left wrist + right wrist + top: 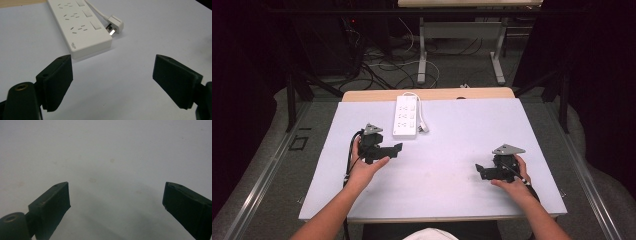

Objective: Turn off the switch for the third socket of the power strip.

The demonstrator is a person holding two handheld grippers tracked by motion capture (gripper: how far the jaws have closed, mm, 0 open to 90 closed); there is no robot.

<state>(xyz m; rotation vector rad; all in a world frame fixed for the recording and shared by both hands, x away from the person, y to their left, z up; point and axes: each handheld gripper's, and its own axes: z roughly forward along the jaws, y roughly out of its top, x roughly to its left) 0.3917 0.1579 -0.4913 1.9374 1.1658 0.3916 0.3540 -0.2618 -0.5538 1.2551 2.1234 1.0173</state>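
Observation:
A white power strip point(406, 117) lies at the back middle of the white table, its white plug point(424, 128) resting beside its right side. In the left gripper view the power strip point(80, 27) and plug point(114, 24) lie just ahead of the jaws. My left gripper point(398, 148) is held above the table, a short way in front of the strip, jaws wide apart with nothing between them. My right gripper point(479, 170) hovers low at the table's right, open and empty. Its view looks down on bare table point(105, 157).
The white table top point(447, 150) has a wooden edge at the back. Beyond it are a floor with cables point(387, 65) and the legs of another table point(423, 55). Dark curtains close both sides.

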